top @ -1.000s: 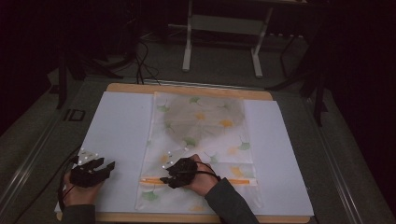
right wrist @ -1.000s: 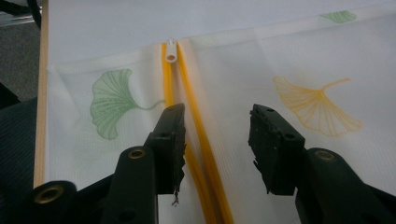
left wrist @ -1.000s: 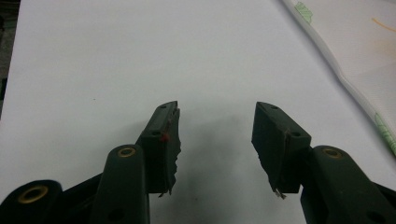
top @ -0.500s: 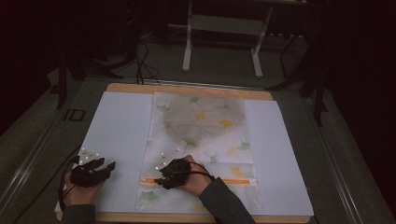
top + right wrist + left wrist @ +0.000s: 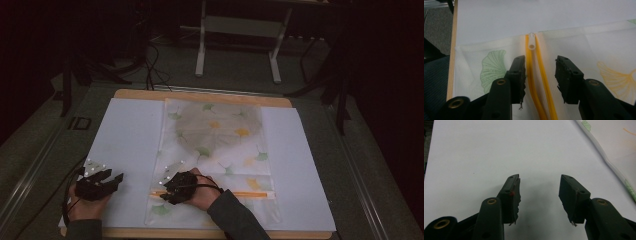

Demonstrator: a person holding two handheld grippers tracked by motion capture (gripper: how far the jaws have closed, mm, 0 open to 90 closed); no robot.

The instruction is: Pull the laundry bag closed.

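White paper covers the surface (image 5: 125,145). On it lies a leafy zip bag (image 5: 215,150), zipper (image 5: 535,82) unfinished. Right tool (image 5: 540,72), jaws closing, straddles the zipper by its end, not pinching yet. Left tool (image 5: 540,191) is spread, beside the bag.

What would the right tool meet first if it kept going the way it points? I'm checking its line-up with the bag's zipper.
Probably the white slider at the end of the orange zipper, which runs between the open jaws of the right tool; depth is hard to judge.
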